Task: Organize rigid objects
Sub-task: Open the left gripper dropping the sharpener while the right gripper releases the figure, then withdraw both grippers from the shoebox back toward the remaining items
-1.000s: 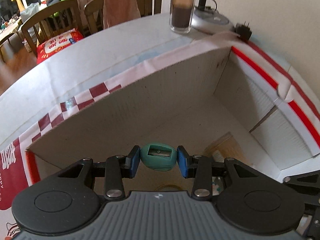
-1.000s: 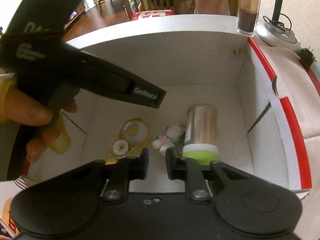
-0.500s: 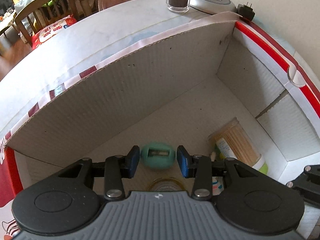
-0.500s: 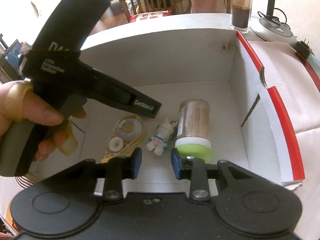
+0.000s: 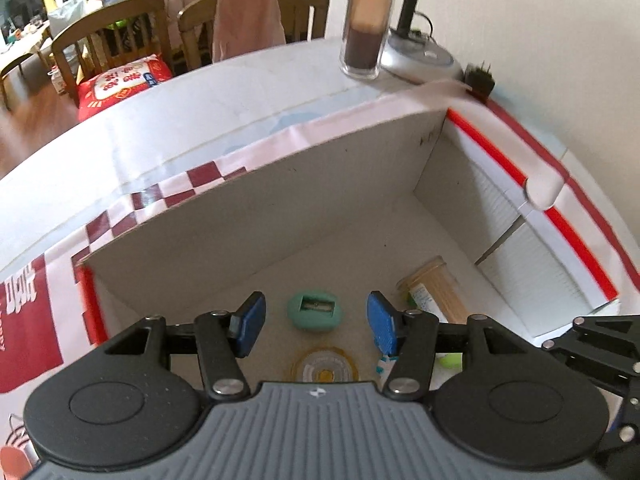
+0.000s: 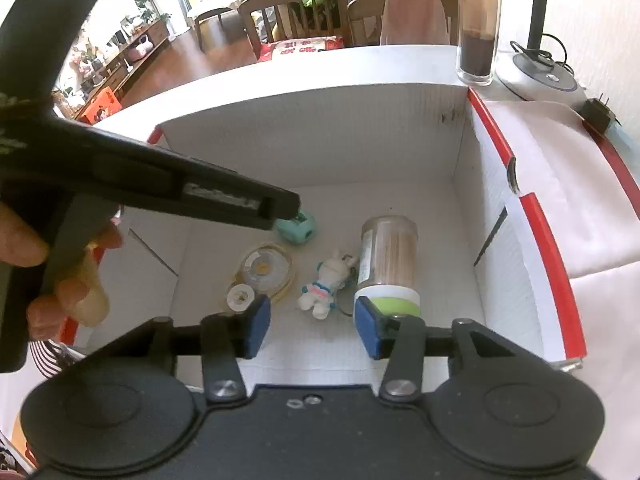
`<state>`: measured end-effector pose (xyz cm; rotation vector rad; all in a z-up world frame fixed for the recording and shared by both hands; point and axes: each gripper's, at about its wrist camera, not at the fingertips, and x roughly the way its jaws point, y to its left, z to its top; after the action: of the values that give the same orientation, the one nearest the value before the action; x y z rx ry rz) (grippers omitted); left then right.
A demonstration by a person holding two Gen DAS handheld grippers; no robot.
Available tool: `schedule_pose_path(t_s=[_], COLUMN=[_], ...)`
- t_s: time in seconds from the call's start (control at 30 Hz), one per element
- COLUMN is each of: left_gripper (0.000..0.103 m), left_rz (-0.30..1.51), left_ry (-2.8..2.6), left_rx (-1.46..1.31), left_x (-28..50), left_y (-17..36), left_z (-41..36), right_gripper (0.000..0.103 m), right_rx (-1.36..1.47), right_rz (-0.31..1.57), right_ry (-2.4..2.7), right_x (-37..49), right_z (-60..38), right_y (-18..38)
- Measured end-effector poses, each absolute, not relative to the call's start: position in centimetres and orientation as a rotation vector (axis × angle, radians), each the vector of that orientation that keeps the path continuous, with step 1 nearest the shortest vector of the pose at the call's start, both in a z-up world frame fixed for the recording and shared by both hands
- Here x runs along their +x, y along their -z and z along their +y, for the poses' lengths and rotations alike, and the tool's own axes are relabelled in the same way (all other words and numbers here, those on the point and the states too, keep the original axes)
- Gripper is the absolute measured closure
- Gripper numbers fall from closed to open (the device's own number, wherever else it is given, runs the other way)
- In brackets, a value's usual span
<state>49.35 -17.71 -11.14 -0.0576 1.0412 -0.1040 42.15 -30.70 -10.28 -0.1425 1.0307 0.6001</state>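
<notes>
A teal egg-shaped pencil sharpener (image 5: 316,311) lies on the floor of the open cardboard box (image 5: 280,208), below my left gripper (image 5: 315,322). The left jaws are opening, and their blue pads stand clear of the sharpener on both sides. The right wrist view shows the sharpener (image 6: 299,227) partly behind the left tool's black body (image 6: 152,184). My right gripper (image 6: 312,326) hangs over the box's near edge, its jaws opening with nothing between them. A tape dispenser (image 6: 262,274), a small toy rabbit (image 6: 326,284) and a jar of toothpicks (image 6: 387,264) also lie in the box.
A tall glass jar with dark contents (image 6: 478,30) and a lamp base (image 6: 538,76) stand on the white table behind the box. A black plug (image 6: 598,114) sits at the far right. Wooden chairs (image 6: 296,14) stand beyond the table. A hand (image 6: 60,276) holds the left tool.
The left gripper let go of the teal sharpener, which now lies on the box floor, and rose a little. Both grippers' jaws spread apart from shut.
</notes>
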Motion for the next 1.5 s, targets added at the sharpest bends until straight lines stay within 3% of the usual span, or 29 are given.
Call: schedule_pose_path(t_s=[0.67, 0.77, 1.1, 1.2, 1.5], left_gripper=[0.044, 0.038, 0.037, 0.025, 0.024], left_rz=[0.825, 0.801, 0.753, 0.739, 0.699], left_ry=[0.118, 0.122, 0.125, 0.113, 0.077], left_rx=[-0.122, -0.131, -0.128, -0.121, -0.128], left_x=[39.2, 37.5, 31.8, 30.0, 25.2], left_y=[4.0, 3.4, 2.7, 2.5, 2.9], left_z=[-12.3, -11.0, -6.2, -4.7, 0.3], right_gripper=[0.033, 0.029, 0.012, 0.008, 0.000], right_rx=[-0.128, -0.128, -0.083, -0.072, -0.054], right_rz=[0.911, 0.890, 0.837, 0.818, 0.750], right_ry=[-0.577, -0.557, -0.513, -0.506, -0.500], right_x=[37.6, 36.6, 32.2, 31.1, 27.5], right_z=[-29.1, -28.5, -26.2, -25.4, -22.7], right_y=[5.6, 5.1, 3.6, 3.4, 3.0])
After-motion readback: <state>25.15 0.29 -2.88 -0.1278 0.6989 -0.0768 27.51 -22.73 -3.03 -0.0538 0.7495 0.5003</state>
